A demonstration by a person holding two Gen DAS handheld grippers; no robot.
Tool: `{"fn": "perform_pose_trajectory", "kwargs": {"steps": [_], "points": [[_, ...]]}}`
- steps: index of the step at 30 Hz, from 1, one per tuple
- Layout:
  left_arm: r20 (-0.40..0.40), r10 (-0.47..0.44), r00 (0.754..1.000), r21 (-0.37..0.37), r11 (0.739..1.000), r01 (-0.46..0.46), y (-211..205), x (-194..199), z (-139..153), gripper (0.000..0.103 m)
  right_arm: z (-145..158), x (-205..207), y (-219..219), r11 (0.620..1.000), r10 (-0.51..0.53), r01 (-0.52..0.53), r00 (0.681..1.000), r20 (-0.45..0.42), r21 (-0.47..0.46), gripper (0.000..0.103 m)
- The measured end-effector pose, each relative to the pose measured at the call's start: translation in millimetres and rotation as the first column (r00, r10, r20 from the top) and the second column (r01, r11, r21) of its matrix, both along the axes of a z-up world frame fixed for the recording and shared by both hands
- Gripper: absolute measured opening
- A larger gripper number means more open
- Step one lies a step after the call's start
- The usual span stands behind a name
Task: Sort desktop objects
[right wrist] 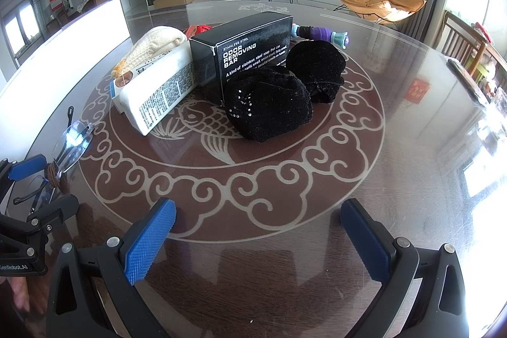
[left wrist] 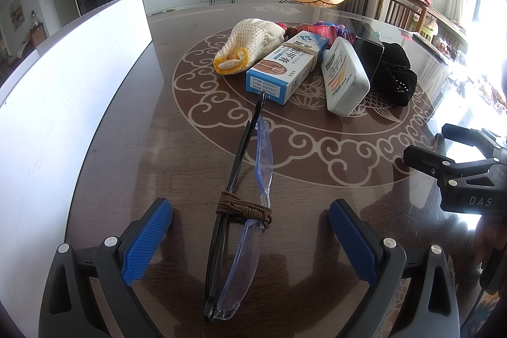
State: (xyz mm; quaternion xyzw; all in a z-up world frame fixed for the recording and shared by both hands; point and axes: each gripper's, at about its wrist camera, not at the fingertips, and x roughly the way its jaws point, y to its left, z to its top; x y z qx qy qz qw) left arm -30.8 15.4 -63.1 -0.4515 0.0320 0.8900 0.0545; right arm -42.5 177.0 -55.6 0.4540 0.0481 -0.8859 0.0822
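Both claws spread wide, left claw straddled folded clear-lensed glasses bound with brown cord, right claw hovered empty over glossy brown patterned bench.

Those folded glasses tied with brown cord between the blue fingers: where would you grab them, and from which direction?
I'd grip the glasses at the brown cord, where temples and lenses are bundled into the thickest, sturdiest spot. They lie flat on the table, lengthwise along the left gripper, whose open jaws already straddle them. So probably come down from above and close across the narrow width, avoiding the thin lens edges.
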Motion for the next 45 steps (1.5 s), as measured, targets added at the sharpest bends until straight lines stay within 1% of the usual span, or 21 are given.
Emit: {"fn": "perform_pose_trajectory", "kwargs": {"steps": [24, 25, 26, 27, 28, 29, 30, 31, 33, 34, 37, 38, 39, 40, 41, 42, 43, 44, 45], "points": [[0.000, -0.001, 1.000, 0.001, 1.000, 0.001, 0.0, -0.2, -0.1, 0.101, 0.0, 0.0, 0.0, 1.000, 0.000, 0.000, 1.000, 0.000, 0.000, 0.103], [-0.002, 0.002, 1.000, 0.003, 1.000, -0.002, -0.7, 0.3, 0.3, 0.097, 0.1, 0.2, 0.2, 1.000, 0.000, 0.000, 1.000, 0.000, 0.000, 0.103], [-0.014, 0.011, 1.000, 0.008, 1.000, -0.011, -2.6, 1.4, 2.0, 0.083, -0.2, -0.3, -0.3, 1.000, 0.000, 0.000, 1.000, 0.000, 0.000, 0.103], [-0.029, 0.025, 0.999, 0.021, 0.999, -0.024, -6.4, 3.4, 4.3, 0.074, 0.0, 0.0, 0.0, 1.000, 0.000, 0.000, 1.000, 0.000, 0.000, 0.103], [-0.037, 0.031, 0.999, 0.038, 0.999, -0.029, -10.6, 5.6, 6.2, 0.062, 0.1, 0.2, 0.1, 1.000, 0.000, 0.000, 1.000, 0.000, 0.000, 0.103], [-0.052, 0.030, 0.998, 0.045, 0.999, -0.028, -15.2, 9.8, 6.9, 0.045, 0.1, 0.2, 0.1, 1.000, 0.000, 0.000, 1.000, 0.000, 0.000, 0.103], [-0.065, 0.027, 0.998, 0.048, 0.999, -0.024, -19.8, 15.2, 7.1, 0.037, 0.0, 0.0, 0.0, 1.000, 0.000, 0.000, 1.000, -0.001, 0.000, 0.103], [-0.066, 0.023, 0.998, 0.071, 0.997, -0.018, -25.8, 20.8, 7.7, 0.030, 0.1, 0.2, 0.2, 1.000, 0.000, 0.000, 1.000, -0.001, -0.001, 0.103], [-0.062, 0.023, 0.998, 0.129, 0.992, -0.015, -38.8, 32.8, 8.4, 0.029, 1.3, -3.3, 1.0, 1.000, 0.019, -0.019, 0.999, 0.038, 0.007, 0.102], [-0.062, 0.027, 0.998, 0.136, 0.991, -0.019, -43.2, 38.4, 8.3, 0.029, 3.9, -5.1, 6.6, 1.000, 0.013, -0.012, 0.999, 0.038, -0.003, 0.098], [-0.067, 0.036, 0.997, 0.153, 0.988, -0.026, -51.0, 50.9, 7.8, 0.029, 22.0, -11.2, 26.7, 0.994, -0.016, 0.014, 1.000, -0.019, -0.110, 0.095], [-0.066, 0.040, 0.997, 0.166, 0.986, -0.028, -52.8, 53.0, 7.5, 0.029, 25.7, -17.6, 27.5, 0.991, -0.022, 0.020, 1.000, -0.012, -0.129, 0.095], [-0.065, 0.043, 0.997, 0.178, 0.984, -0.031, -53.6, 54.5, 7.7, 0.029, 26.8, -25.7, 24.8, 0.989, -0.007, 0.009, 1.000, 0.013, -0.149, 0.095], [-0.063, 0.044, 0.997, 0.185, 0.982, -0.031, -54.0, 55.7, 7.8, 0.029, 26.9, -31.4, 19.2, 0.988, 0.018, -0.011, 0.999, 0.044, -0.151, 0.092], [-0.062, 0.044, 0.997, 0.190, 0.981, -0.031, -53.8, 56.9, 8.0, 0.029, 26.4, -37.6, 11.6, 0.993, 0.027, -0.020, 0.997, 0.065, -0.116, 0.089], [-0.063, 0.044, 0.997, 0.193, 0.981, -0.032, -54.1, 58.5, 7.8, 0.029, 26.4, -41.7, 6.0, 0.997, 0.017, -0.012, 0.998, 0.066, -0.073, 0.085], [-0.064, 0.044, 0.997, 0.193, 0.981, -0.031, -54.0, 60.6, 7.5, 0.029, 26.6, -44.5, 3.3, 0.998, 0.004, 0.000, 0.998, 0.062, -0.057, 0.084], [-0.065, 0.041, 0.997, 0.191, 0.981, -0.028, -53.7, 61.7, 7.3, 0.029, 26.8, -55.6, 6.2, 0.997, -0.044, 0.047, 0.997, 0.061, -0.053, 0.084], [-0.066, 0.040, 0.997, 0.189, 0.982, -0.027, -53.4, 63.3, 7.3, 0.029, 26.8, -55.6, 6.2, 0.997, -0.044, 0.047, 0.997, 0.061, -0.053, 0.081]]}}
